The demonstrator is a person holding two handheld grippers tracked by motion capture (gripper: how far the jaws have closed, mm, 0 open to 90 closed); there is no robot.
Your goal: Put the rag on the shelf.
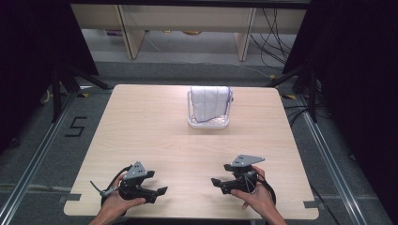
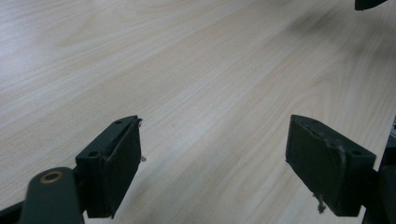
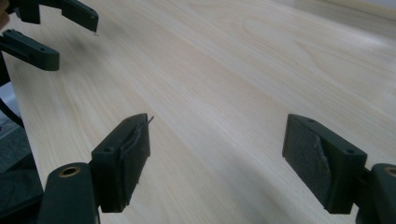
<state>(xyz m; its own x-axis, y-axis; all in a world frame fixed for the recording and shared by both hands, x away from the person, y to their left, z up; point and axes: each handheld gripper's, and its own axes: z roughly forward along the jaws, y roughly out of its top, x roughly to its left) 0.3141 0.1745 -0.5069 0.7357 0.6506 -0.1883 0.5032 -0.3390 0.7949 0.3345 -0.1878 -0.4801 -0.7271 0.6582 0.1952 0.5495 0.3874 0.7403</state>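
Observation:
A folded white cloth with blue stitched lines [image 1: 210, 102] stands in a small white basket [image 1: 208, 124] at the far middle of the table. My left gripper [image 1: 159, 193] rests near the front edge at the left, held by a hand, open and pointing right. Its jaws stand wide apart over bare wood [image 2: 212, 156]. My right gripper [image 1: 217, 183] sits near the front edge at the right, open and pointing left toward the other one. Nothing lies between its jaws [image 3: 217, 156]. The left gripper [image 3: 56, 37] appears at the top left of the right gripper view.
The light wooden table [image 1: 141, 131] stands on a grey floor with a "5" mark [image 1: 75, 126] at the left. Black stands [image 1: 61, 82] and cables [image 1: 300, 108] flank the table's far corners. Wooden furniture legs [image 1: 131, 37] stand behind it.

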